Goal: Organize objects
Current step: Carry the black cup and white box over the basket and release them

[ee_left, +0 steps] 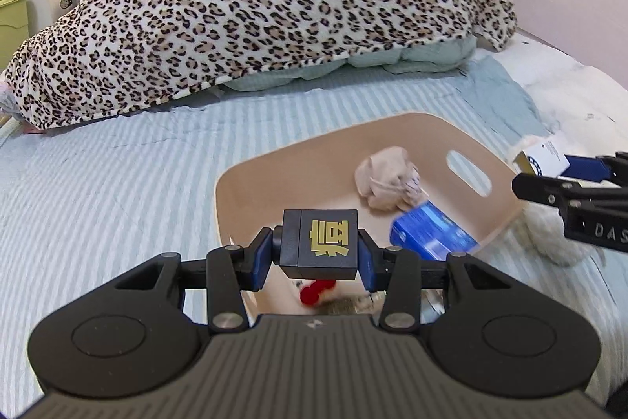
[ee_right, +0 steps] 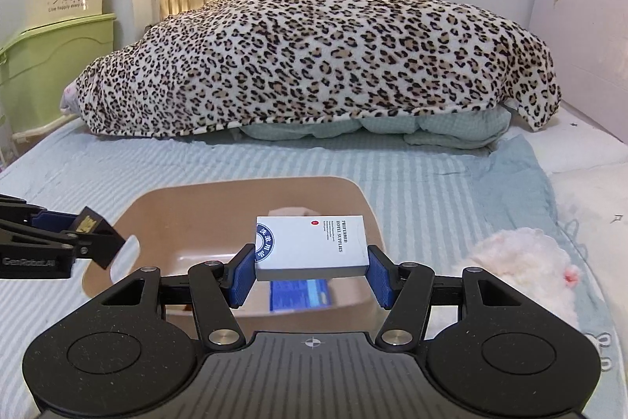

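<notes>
My left fingers [ee_left: 320,256] pinch a black cube [ee_left: 320,242] above the beige bin's [ee_left: 392,128] near rim; my right fingers [ee_right: 312,271] clamp a white box [ee_right: 312,246] over the same bin [ee_right: 251,187]. The bin sits on the striped bed [ee_left: 117,191]; inside, a blue packet [ee_left: 431,230] lies at 3 o'clock, crumpled cloth [ee_left: 388,183] at 1 o'clock.

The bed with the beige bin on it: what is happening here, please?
A person is tidying small things into a beige bin on the bed, with a gripper in each hand. The left gripper holds a dark cube over the bin. The right gripper holds a white box over it as well. A blue packet and a crumpled beige cloth already lie inside. A fluffy white toy lies on the bed beside the bin.
</notes>
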Motion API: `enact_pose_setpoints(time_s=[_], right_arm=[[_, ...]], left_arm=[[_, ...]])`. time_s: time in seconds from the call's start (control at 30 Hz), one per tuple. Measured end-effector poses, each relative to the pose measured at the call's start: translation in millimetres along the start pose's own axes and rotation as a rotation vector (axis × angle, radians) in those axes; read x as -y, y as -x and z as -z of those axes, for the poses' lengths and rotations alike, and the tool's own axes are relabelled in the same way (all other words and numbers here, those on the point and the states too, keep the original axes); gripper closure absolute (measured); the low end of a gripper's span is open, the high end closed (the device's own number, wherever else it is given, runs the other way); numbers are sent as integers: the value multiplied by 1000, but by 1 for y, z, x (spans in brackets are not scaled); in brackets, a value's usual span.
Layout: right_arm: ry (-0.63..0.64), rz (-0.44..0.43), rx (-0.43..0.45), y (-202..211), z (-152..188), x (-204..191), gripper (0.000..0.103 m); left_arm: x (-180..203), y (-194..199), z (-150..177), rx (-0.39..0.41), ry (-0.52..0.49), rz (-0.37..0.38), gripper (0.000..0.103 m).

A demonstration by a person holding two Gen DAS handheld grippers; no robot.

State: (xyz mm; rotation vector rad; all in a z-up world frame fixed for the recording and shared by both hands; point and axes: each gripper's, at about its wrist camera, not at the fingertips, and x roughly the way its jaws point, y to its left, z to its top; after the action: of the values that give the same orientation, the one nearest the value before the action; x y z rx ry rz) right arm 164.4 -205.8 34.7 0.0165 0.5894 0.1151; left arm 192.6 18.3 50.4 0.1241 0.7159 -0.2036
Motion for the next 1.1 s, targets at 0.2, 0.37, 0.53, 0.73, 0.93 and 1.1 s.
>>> enact_pose_setpoints(time_s=[0.2, 0.37, 0.53, 0.73, 0.93, 1.1], right_arm=[[-19, -6, -15, -29, -11, -5, 48], [12, 9, -61, -63, -15, -11, 48], [56, 16, -140, -91, -6, -18, 47], [50, 2, -170, -90, 9, -16, 36], [32, -4, -130, -56, 8, -9, 21], [14, 10, -114, -21, 24, 6, 8]], left_arm=[[2, -39, -10, -43, -2, -52, 57], [3, -74, -10, -115, 14, -86, 57], [3, -97, 2, -192, 15, -87, 57], [4, -88, 12, -200, 26, -93, 53], [8, -50, 11, -146, 60, -88, 31], [10, -18, 15, -111, 80, -71, 20]])
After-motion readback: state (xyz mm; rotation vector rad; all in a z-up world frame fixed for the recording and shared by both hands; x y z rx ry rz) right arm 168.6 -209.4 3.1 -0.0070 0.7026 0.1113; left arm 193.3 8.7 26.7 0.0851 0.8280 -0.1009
